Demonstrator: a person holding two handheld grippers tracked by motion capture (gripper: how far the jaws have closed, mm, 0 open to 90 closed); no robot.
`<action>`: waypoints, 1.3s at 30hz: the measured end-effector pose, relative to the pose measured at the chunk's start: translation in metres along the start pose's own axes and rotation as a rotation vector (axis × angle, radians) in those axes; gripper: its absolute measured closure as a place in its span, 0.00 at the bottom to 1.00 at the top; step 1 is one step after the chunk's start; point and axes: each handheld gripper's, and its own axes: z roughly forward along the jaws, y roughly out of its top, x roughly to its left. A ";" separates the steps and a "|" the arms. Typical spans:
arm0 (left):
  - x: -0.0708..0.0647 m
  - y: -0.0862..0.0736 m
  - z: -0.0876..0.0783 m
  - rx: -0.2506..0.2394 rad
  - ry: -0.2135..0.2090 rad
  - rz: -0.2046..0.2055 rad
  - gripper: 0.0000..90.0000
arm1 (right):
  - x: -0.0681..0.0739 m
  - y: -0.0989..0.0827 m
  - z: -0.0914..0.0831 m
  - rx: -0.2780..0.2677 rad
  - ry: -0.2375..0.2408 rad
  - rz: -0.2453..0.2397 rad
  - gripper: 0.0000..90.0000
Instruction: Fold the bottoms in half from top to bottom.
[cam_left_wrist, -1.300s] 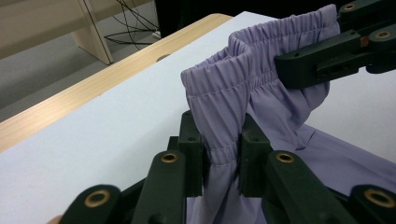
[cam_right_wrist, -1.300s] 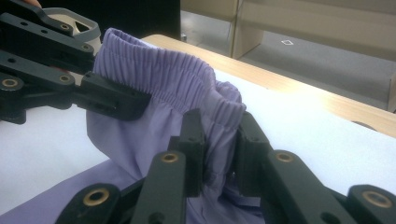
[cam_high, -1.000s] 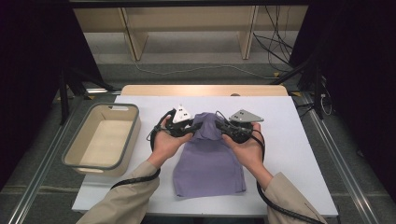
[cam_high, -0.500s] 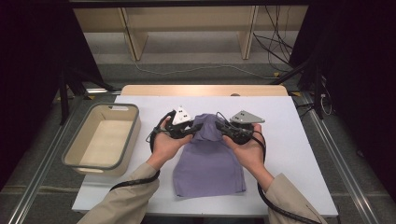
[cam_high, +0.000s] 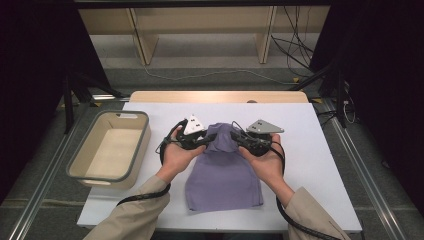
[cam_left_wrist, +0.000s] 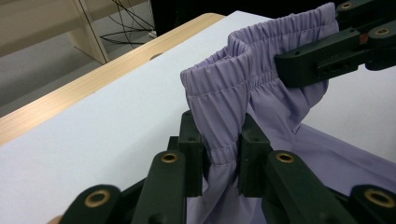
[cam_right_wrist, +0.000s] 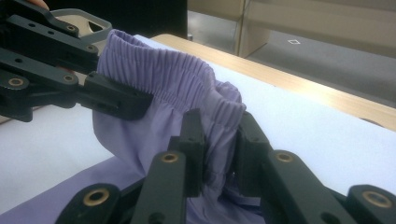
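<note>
A purple garment (cam_high: 222, 180) with an elastic waistband lies on the white table (cam_high: 315, 150), its waist end lifted off the surface. My left gripper (cam_high: 212, 138) is shut on the left side of the waistband, and in the left gripper view the gathered waistband (cam_left_wrist: 224, 88) is pinched between its jaws (cam_left_wrist: 219, 140). My right gripper (cam_high: 235, 136) is shut on the waistband's right side, and the right gripper view shows the fabric (cam_right_wrist: 163, 79) clamped in its jaws (cam_right_wrist: 218, 135). The two grippers face each other closely, with the waist opening held up between them.
A grey-rimmed beige bin (cam_high: 146, 131) stands on the table's left side. A wooden strip (cam_high: 215, 96) runs along the table's far edge, with shelving legs and cables on the floor beyond. Bare white tabletop extends to the right of the garment.
</note>
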 end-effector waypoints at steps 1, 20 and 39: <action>0.000 0.000 0.000 -0.002 -0.001 -0.003 0.84 | 0.000 0.000 0.000 0.001 0.003 0.004 0.85; -0.009 -0.009 -0.006 0.015 -0.008 0.005 0.84 | 0.005 -0.006 -0.004 0.024 0.023 -0.017 0.85; -0.015 -0.013 -0.011 0.027 -0.016 0.015 0.84 | 0.010 -0.012 -0.009 0.029 0.037 -0.018 0.85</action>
